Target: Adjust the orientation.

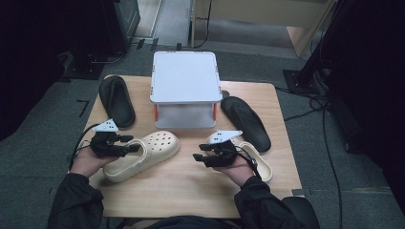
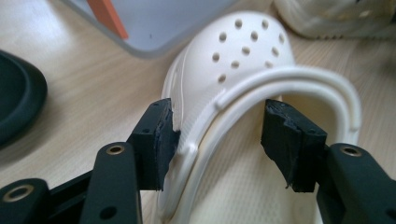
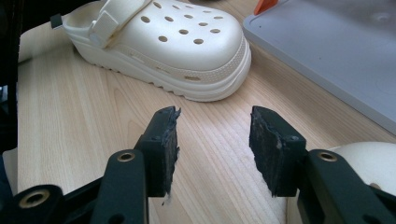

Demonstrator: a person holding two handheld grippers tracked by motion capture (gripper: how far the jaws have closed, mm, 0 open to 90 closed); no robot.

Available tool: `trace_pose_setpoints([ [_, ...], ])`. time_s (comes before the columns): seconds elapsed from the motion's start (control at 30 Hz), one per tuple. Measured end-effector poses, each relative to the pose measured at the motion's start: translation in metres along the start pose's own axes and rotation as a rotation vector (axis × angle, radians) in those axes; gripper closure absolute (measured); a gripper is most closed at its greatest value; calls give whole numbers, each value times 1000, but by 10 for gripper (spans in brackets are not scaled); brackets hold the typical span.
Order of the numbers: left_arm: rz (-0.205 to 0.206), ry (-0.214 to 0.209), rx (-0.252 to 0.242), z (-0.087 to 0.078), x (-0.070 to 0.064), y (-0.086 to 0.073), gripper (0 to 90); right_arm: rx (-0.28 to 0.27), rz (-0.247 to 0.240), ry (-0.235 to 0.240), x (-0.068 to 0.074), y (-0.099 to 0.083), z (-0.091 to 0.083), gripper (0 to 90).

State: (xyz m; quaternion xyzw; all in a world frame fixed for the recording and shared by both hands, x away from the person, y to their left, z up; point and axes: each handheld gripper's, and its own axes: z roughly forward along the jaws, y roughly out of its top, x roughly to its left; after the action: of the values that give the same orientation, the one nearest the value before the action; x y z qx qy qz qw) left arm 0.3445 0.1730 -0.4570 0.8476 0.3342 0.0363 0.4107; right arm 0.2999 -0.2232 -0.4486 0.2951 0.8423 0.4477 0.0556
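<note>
Left gripper point(image 1: 128, 143) – jaws spread, astride the cream clog's point(image 1: 143, 155) side wall and strap: one pad outside touching the wall, the other inside the heel opening, not clamped. Right gripper point(image 1: 199, 156) – jaws apart, gripping nothing, bare wooden table point(image 1: 191, 191) btwn pads; second cream clog point(image 1: 260, 164) beside it. Farther off, a white lidded box point(image 1: 184, 88) w/ a black slipper point(image 1: 116, 100) each side.

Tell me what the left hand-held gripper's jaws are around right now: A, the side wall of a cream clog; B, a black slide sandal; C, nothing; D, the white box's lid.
A: the left hand-held gripper stands open with one jaw outside and one inside the cream clog, straddling its side wall.
</note>
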Motion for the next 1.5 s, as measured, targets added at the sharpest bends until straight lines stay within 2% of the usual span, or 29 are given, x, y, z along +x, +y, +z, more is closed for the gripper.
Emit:
trace_pose_setpoints([
  [0.13, -9, -8, -14, 5, 2, 2, 444, 1, 1, -3, 0, -1, -1, 525],
  [0.23, 22, -10, -7, 12, 5, 3, 473, 2, 1, -6, 1, -2, -1, 525],
  [0.3, 25, -14, -12, 13, 6, 3, 485, 3, 1, -6, 1, -3, -1, 525],
  [0.4, 7, -39, -19, 15, 10, 4, 537, 2, 1, -14, 1, -4, -2, 525],
  [0.53, 19, -39, -14, 15, 10, 5, 562, 5, 7, -15, 2, -5, -2, 525],
  [0.73, 23, -15, -17, 14, 10, 8, 589, 7, 10, -20, 2, -6, -3, 525],
  [0.83, 46, 4, -23, 12, 9, 9, 658, 8, 14, -22, 1, -7, -3, 525],
  [0.97, 69, 17, -22, 10, 6, 11, 705, 7, 14, -22, 1, -7, -2, 525],
  [1.1, 64, 28, -31, 8, 6, 12, 763, 9, 13, -22, 1, -7, -2, 525],
  [1.43, 96, 76, -78, 1, -6, 26, 791, 7, 16, -24, 0, -7, -2, 526],
  [1.5, 98, 94, -102, 0, -10, 31, 794, 6, 15, -24, 0, -7, -2, 526],
])
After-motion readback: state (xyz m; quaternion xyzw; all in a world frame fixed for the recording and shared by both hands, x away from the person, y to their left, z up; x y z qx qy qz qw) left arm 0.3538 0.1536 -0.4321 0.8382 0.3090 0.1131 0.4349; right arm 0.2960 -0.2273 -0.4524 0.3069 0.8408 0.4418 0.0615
